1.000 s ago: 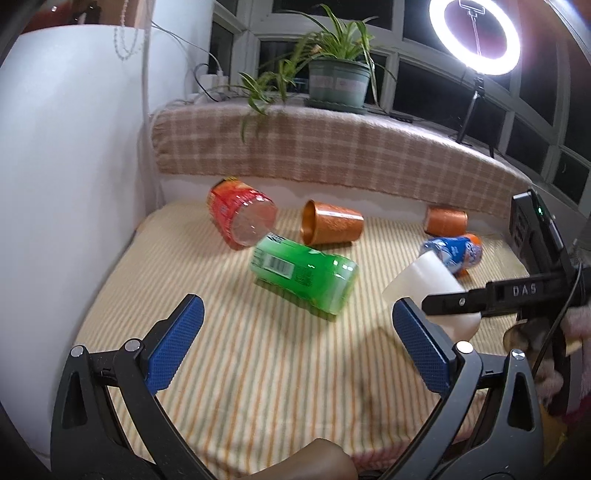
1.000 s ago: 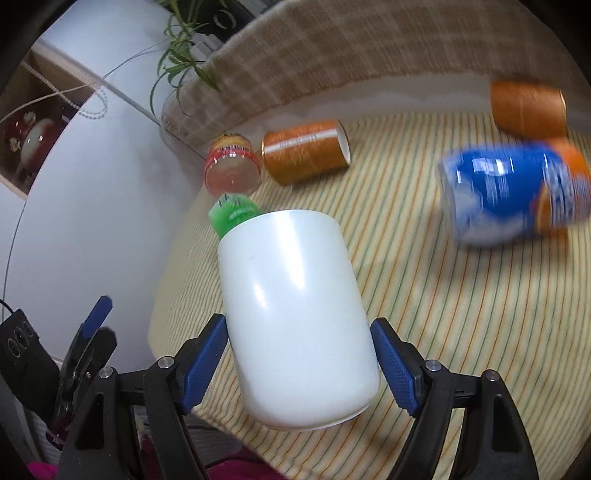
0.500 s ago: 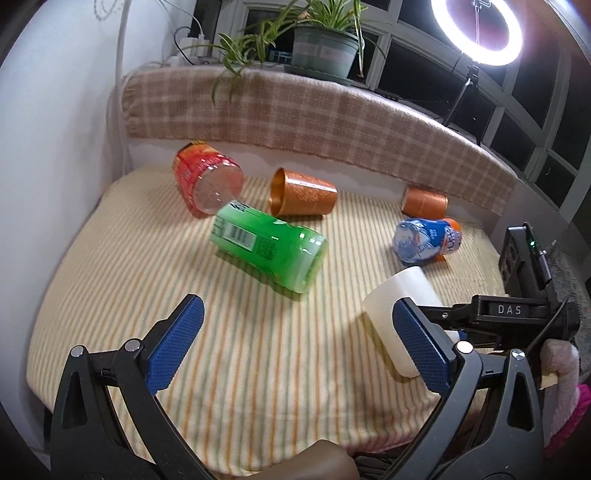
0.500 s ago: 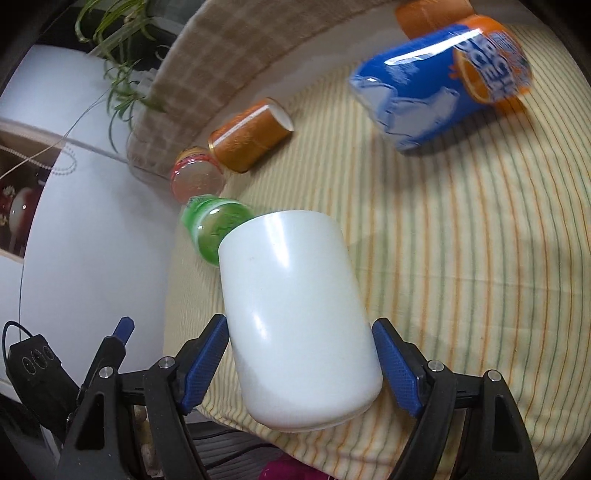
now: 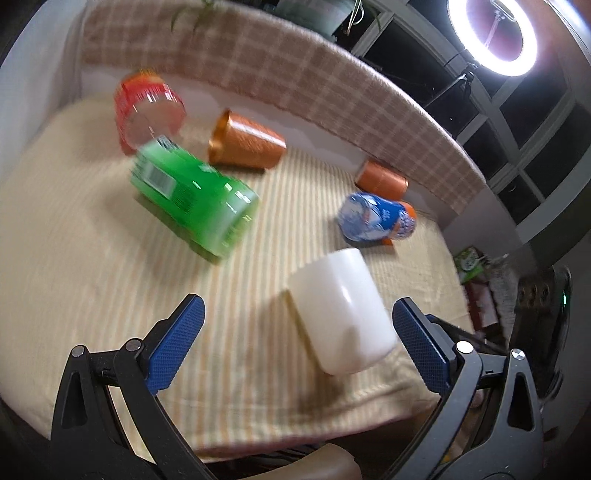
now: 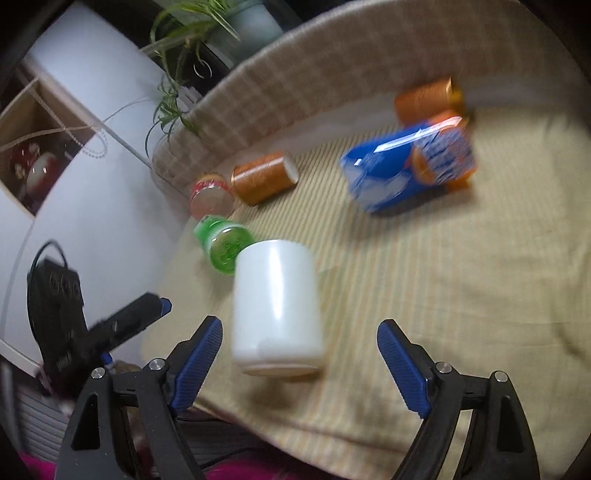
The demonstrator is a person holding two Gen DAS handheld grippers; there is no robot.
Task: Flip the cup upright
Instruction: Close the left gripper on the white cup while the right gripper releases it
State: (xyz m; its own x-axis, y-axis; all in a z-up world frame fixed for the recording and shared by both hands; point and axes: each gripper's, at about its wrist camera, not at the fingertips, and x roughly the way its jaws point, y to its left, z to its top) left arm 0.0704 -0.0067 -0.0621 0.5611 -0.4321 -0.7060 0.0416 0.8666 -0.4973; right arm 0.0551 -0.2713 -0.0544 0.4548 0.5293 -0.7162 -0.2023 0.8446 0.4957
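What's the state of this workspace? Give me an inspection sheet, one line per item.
Surface: striped cloth, lightly wrinkled.
Job's things: white cup stands on end near the front edge; which end is up cannot be told.
Clutter: green container, red container, blue-orange container and two copper cups, all lying on their sides.
Grippers: left claw open, holding nothing; right claw open, the cup between its fingers with a gap on each side.
Cables: white cord along the wall.
Surroundings: checked backrest, ring light, potted plant.
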